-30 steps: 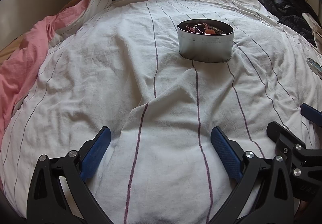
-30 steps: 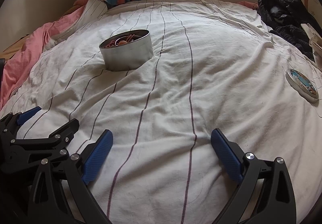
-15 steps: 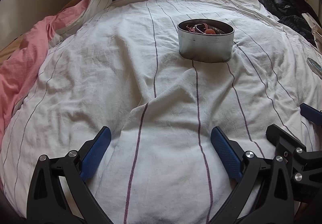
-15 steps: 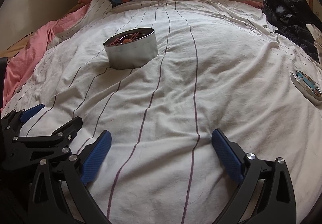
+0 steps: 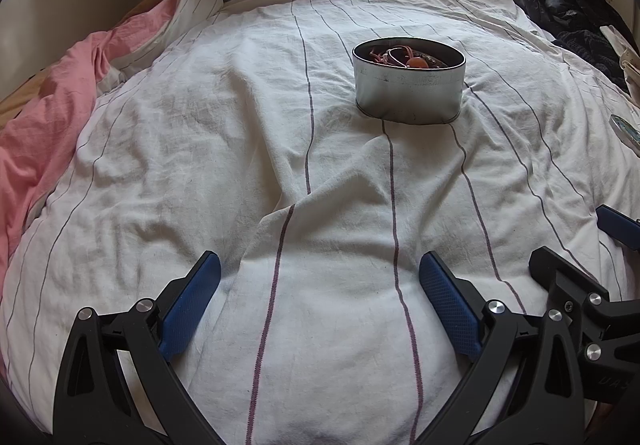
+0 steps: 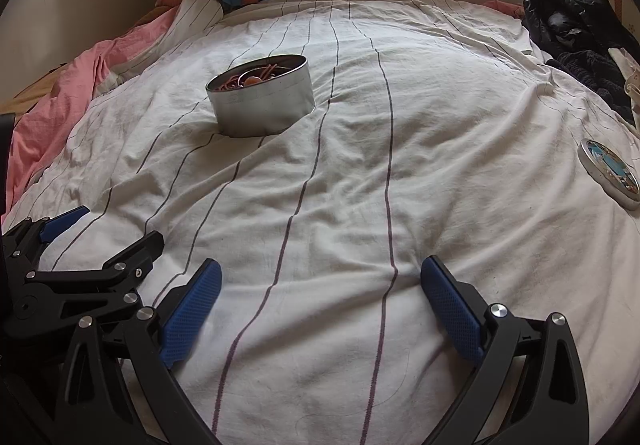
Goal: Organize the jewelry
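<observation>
Holding nothing: left gripper [image 5: 319, 276], jaws spread wide, near side of tin [image 5: 409, 86]
Right gripper [image 6: 321, 284]: likewise wide, empty, beside the left
Jewelry [image 5: 404, 58]: inside tin
Lid [image 6: 609, 173]: right of tin, well apart

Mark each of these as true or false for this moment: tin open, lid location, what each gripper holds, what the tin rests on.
1. The metal tin stands open with jewelry inside. True.
2. The lid sits on the tin. False: it lies apart on the striped sheet, far to the right.
3. The left gripper holds a necklace. False: its fingers are spread and empty.
4. The right gripper is open and empty. True.
5. The tin rests on a wooden table. False: it sits on the sheet.
</observation>
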`<action>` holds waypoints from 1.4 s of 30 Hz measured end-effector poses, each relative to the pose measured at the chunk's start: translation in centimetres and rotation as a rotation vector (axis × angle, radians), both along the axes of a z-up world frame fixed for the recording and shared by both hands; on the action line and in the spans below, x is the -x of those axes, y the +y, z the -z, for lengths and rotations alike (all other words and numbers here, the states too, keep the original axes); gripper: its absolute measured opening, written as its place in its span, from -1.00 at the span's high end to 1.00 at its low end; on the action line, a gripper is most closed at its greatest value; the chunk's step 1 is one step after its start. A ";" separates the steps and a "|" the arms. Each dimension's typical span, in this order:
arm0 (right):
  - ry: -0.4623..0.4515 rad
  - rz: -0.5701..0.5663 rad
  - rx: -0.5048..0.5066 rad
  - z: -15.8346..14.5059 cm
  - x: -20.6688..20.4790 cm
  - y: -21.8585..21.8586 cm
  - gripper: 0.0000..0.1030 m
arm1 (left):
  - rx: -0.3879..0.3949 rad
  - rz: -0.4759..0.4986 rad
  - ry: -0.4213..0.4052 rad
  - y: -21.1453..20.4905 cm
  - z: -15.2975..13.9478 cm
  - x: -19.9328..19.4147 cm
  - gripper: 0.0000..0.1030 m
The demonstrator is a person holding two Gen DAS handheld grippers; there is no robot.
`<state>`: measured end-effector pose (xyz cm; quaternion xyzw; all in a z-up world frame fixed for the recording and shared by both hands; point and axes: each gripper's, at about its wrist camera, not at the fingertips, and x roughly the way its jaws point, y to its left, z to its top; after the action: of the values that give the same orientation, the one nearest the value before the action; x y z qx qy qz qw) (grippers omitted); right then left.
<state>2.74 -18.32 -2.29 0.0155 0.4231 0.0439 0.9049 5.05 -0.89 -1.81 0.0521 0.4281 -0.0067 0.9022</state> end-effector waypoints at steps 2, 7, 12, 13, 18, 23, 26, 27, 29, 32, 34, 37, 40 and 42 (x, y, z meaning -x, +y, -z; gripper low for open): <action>0.000 0.000 0.000 0.0 0.0 0.0 -0.86 | 0.001 0.000 0.001 0.0 0.0 0.0 -0.86; 0.001 0.000 0.006 0.0 0.0 0.0 -0.86 | -0.009 0.000 0.010 -0.2 0.0 -0.2 -0.86; 0.003 0.001 0.006 0.0 0.0 0.1 -0.86 | -0.017 0.004 0.021 -0.2 0.0 -0.5 -0.86; 0.003 0.001 0.007 0.0 -0.1 0.1 -0.86 | -0.016 0.006 0.023 -0.2 0.0 -0.6 -0.86; 0.004 0.000 0.006 0.0 -0.1 0.1 -0.86 | 0.005 0.014 0.025 0.1 -0.1 -0.7 -0.86; 0.005 0.000 0.006 0.0 -0.1 0.0 -0.86 | 0.011 0.013 0.020 0.1 0.0 -0.7 -0.86; 0.005 0.000 0.006 0.0 -0.1 0.0 -0.86 | 0.013 0.013 0.016 0.0 0.1 -0.6 -0.86; 0.005 0.000 0.005 0.1 -0.1 0.0 -0.86 | 0.013 0.013 0.015 0.1 0.1 -0.6 -0.86; 0.005 0.001 0.006 0.0 -0.1 0.1 -0.86 | 0.015 0.012 0.014 0.0 0.2 -0.5 -0.86; 0.005 0.001 0.006 0.0 -0.1 0.1 -0.86 | 0.016 0.011 0.010 0.0 0.1 -0.5 -0.86; 0.005 0.000 0.006 0.0 -0.2 0.1 -0.86 | 0.015 0.010 0.009 0.0 0.1 -0.5 -0.86; 0.006 0.001 0.005 0.1 -0.2 0.1 -0.86 | 0.013 0.008 0.007 0.0 0.1 -0.4 -0.86; 0.006 0.001 0.004 0.2 -0.2 0.1 -0.86 | 0.012 0.005 0.006 0.0 0.1 -0.4 -0.86; 0.006 0.001 0.005 0.2 -0.3 0.1 -0.86 | 0.013 0.005 0.005 0.0 0.1 -0.4 -0.86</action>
<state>3.00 -18.24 -2.44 0.0139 0.4260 0.0422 0.9036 5.45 -0.87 -1.89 0.0474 0.4303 -0.0115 0.9014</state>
